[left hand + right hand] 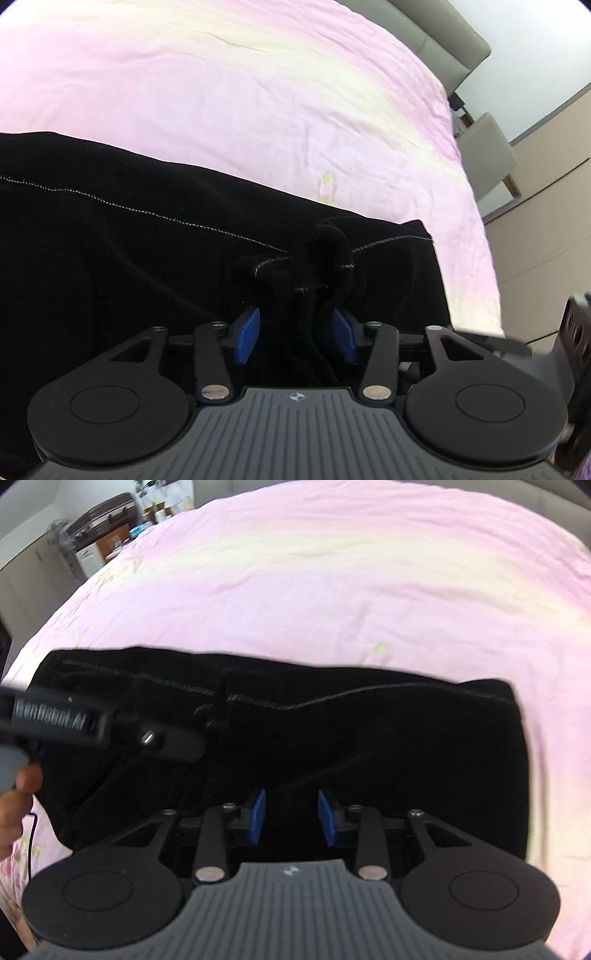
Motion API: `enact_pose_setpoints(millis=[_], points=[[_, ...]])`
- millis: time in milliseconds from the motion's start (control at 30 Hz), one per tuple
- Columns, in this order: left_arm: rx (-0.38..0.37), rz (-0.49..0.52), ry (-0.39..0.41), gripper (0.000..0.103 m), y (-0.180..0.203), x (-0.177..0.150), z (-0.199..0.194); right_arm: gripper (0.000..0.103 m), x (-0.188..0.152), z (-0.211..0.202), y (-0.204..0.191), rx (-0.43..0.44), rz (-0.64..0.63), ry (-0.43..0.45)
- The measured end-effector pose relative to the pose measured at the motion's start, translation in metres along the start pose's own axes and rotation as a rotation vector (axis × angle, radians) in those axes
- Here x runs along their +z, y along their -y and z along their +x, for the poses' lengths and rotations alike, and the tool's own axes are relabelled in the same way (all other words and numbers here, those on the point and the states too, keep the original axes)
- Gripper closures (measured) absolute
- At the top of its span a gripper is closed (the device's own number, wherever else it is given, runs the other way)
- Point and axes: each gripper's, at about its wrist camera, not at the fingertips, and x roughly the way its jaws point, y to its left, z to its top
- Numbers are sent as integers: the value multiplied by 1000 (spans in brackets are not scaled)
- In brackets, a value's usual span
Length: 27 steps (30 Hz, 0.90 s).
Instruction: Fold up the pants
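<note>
Left-wrist view, far left: black pants [129,229] spread across a pink bedsheet [240,103], pale stitched seam running diagonally toward the right; at centre, left gripper [295,334], blue pads [247,334] set partly apart with a bunched ridge of black fabric rising between them, cloth filling the gap, hence judged to be pinching a gather of the pants rather than standing free; at upper right, grey upholstered headboard [443,33] beyond the sheet's edge; at lower right, a blurred black piece of the other tool, too smeared to read. Right-wrist view, far left: a bare hand [18,790] wrapped round the body of the left gripper [107,723], printed lettering on its side, its nose reaching into the pants [351,738] near the seam; cluttered shelving [110,528] at upper left, beyond the bed; at centre, the pants lying as a broad dark block on the bedsheet [332,590], near edge toward the camera, far edge straight; right gripper [291,818], blue pads parted at a middling width, dark cloth directly beneath and between, no fold visibly caught, grasp judged not yet made. Step in hand, as judged: taking hold along the near edge ahead of a fold, left side secured, right side not. Next move calls for: closing the right pads on the layered edge; matching height on both sides; carrying the edge over evenly to avoid a skewed crease.
</note>
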Motion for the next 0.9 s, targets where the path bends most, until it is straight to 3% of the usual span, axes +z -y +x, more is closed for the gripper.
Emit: enact_pose_setpoints(millis=[33,100,167,333,500,567,600,733,767,800,867,900], points=[[21,-1,-2,48,0,1,2,81,1,8,-4,32,2,-8],[45,3,-15,47,-1,0,6,102,-6,16,-11,94,13,-22],[41,8,-28,46,-2,-2,8,103,-12,20,-11,142,52,-26],[7,25,-44,30,5,-5,18,103,-22,32,5,228,178,-12],[95,145,-47,23,32,-13,21,103,-28,35,4,232,182,10],[190,205,-50,45,41,-16,27,103,-30,32,5,227,170,11],[242,225,-48,63,43,-17,29,103,-33,29,5,224,167,12],[171,187,15,79,35,-16,11,103,-36,7,12,208,149,30],[154,205,41,81,37,-16,3,92,-39,-8,18,206,146,48],[141,228,65,82,41,-15,-6,73,-42,-17,24,198,146,74],[104,257,93,82,53,-9,-24,60,-48,-45,38,141,125,151],[94,268,93,83,57,-3,-32,60,-50,-58,45,114,113,182]])
